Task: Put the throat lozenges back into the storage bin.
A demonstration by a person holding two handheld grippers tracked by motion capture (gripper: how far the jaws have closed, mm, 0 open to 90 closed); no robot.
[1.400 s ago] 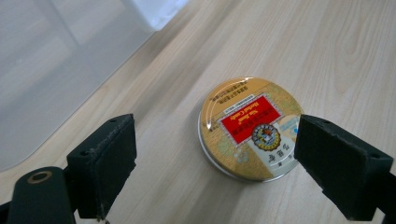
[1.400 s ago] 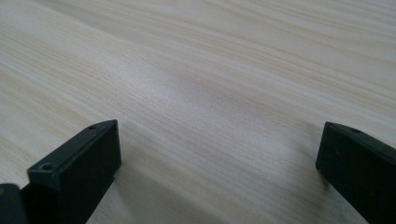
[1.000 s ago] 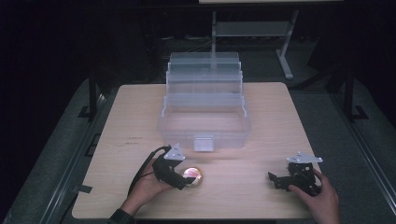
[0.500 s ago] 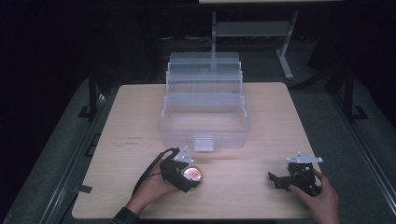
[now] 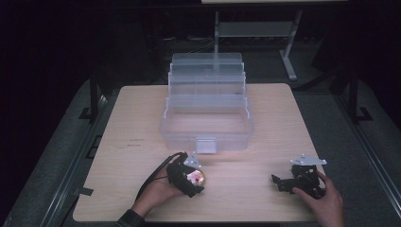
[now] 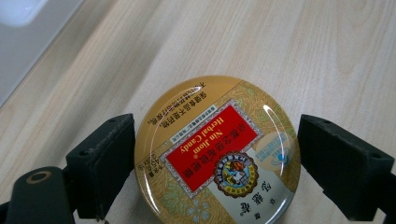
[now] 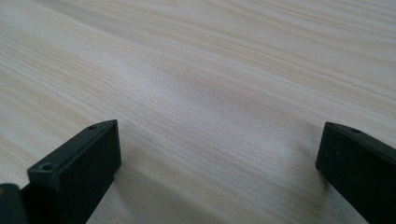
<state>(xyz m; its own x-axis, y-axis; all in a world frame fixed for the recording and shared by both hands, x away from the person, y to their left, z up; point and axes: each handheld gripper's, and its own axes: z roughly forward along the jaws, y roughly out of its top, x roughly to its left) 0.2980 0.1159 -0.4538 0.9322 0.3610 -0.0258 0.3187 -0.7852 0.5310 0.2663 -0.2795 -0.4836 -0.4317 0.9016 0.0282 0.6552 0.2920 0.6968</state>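
Gold and red, the candy tin (image 6: 217, 154) now sits between the jaws of the left claw (image 6: 212, 161). A second ago that claw stood just left of the tin, reaching in; half a second ago it had closed in over it, and now it straddles it. The jaws stand apart: one seems to meet the tin's rim or nearly so, while the other shows a sliver of counter (image 6: 327, 56) between pad and rim. So the tin is framed but not yet clamped, and I judge the squeeze comes next. From above, the tin (image 5: 196, 178) lies under the left claw (image 5: 188, 176), with the clear box (image 5: 208, 124) ahead of it, open and a likely place for the tin to go. Well off to the side, the right claw (image 5: 283, 182) has not moved; its jaws stand wide apart over bare wood (image 7: 210, 93).
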